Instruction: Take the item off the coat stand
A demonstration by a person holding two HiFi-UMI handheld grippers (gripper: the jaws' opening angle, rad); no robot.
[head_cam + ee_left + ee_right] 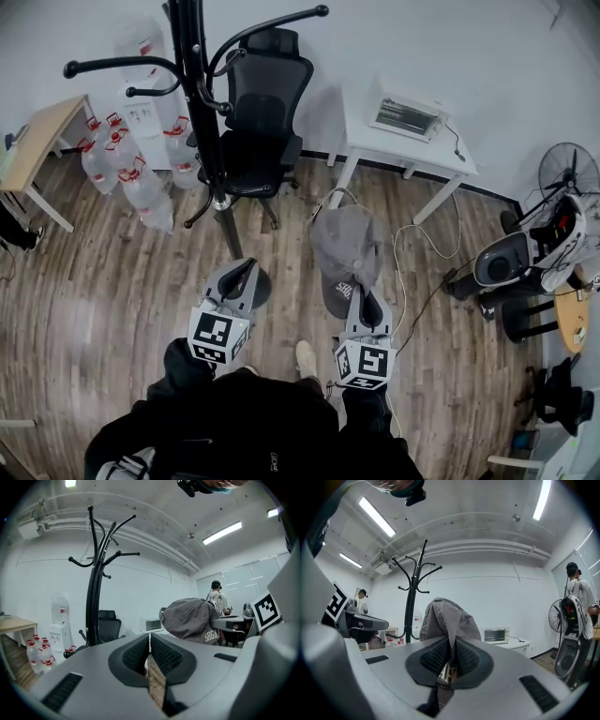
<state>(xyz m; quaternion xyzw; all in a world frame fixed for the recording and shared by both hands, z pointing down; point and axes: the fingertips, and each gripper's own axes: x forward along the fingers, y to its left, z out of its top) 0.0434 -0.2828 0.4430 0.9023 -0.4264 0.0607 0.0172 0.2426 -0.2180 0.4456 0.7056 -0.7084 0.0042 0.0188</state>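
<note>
Two grippers show near the bottom of the head view, one in each of the person's hands. Far on the left stands a wooden table (37, 141). Next to it, by the far wall, is a bunch of big water bottles (122, 169). Right of the bottles stands the tall black coat stand (202, 122), with its curved hooks sticking out to both sides. Just behind the stand is a black chair (258, 112).

The left gripper (247, 267) is near the foot of the stand. Its jaws are pressed together and nothing is between them.

To the right of it is the grey cap (345, 246). The cap is off the stand and well apart from it, out over the wood floor. The right gripper (360, 292) is pinching the cap. Its jaws are squeezed on a fold of the grey cloth, and the cap sticks up past them.

Farther right, against the far wall, is a white table (364, 141) with a small heater (405, 115) on top. A round fan (568, 169) stands at the far right.
</note>
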